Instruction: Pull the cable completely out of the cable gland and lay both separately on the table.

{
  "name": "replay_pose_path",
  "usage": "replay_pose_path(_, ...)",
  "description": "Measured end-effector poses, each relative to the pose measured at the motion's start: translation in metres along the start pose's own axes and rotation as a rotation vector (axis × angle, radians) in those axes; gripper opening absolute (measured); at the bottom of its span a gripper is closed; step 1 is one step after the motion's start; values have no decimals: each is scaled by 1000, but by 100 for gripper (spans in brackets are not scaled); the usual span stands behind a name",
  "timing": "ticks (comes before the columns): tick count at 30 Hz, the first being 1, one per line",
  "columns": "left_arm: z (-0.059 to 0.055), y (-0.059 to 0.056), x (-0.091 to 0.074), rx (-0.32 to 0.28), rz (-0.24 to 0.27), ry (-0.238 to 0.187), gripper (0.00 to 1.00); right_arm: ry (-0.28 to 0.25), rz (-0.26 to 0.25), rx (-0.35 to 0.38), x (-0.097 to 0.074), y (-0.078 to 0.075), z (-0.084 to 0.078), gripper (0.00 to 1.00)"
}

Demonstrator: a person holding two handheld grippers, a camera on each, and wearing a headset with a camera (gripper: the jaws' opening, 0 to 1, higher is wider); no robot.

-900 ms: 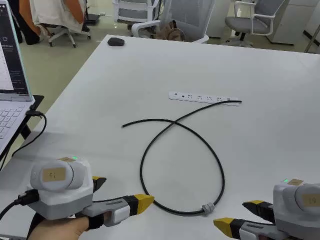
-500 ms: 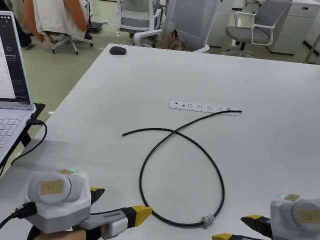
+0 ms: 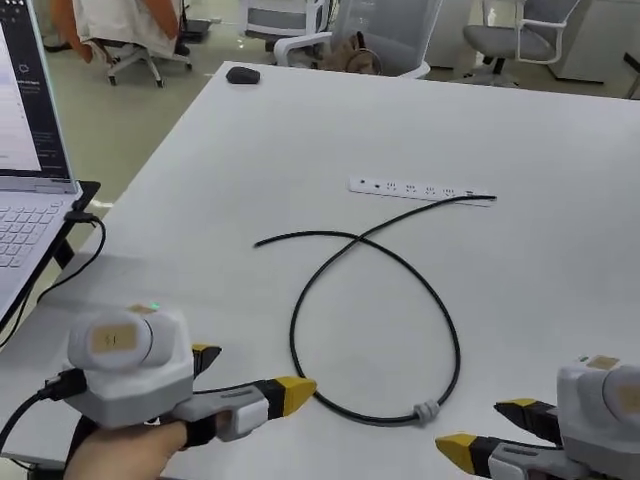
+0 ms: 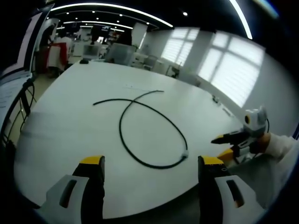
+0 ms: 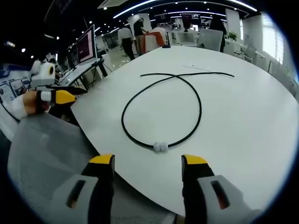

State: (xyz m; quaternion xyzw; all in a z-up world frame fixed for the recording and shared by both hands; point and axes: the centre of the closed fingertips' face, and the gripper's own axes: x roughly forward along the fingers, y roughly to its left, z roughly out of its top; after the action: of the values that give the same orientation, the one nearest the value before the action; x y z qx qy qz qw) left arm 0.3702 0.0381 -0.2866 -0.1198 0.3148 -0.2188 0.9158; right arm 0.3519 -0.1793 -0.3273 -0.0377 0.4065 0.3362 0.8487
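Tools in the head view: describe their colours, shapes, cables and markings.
The left tool and right tool each have a rounded light-grey body with a tan label on top, and grey jaws ending in yellow tips. A black lead plugs into the left tool's rear.

Black cable [image 3: 358, 240], grey cable gland [image 3: 427, 410], white table [image 3: 300, 130], white power strip [image 3: 410, 188], black mouse [image 3: 243, 75].

A broad white table [image 3: 300, 130] stands on a pale beige floor [image 3: 130, 110], with grey mesh office chairs [image 3: 385, 30] behind. Bright blinded windows [image 4: 229, 70] and curved ceiling strip lights [image 4: 107, 6] light the room.
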Motion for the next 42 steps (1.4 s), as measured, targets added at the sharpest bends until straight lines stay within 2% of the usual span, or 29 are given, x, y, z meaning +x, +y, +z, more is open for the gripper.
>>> replay_pose_path(9,2,1,-1,2,3,-6,83,-4,-14,9,-1,-4,0,60)
replay_pose_path(18,4,6,-3,-9,15,-21,83,2,-2,-10,0,2,0,60)
replay_pose_path(27,3,0,-2,-17,-8,-20,83,-2,-8,-5,-2,0,0,59)
replay_pose_path(42,4,-1,-3,-24,-5,-24,82,-1,18,-34,0,7,2,59)
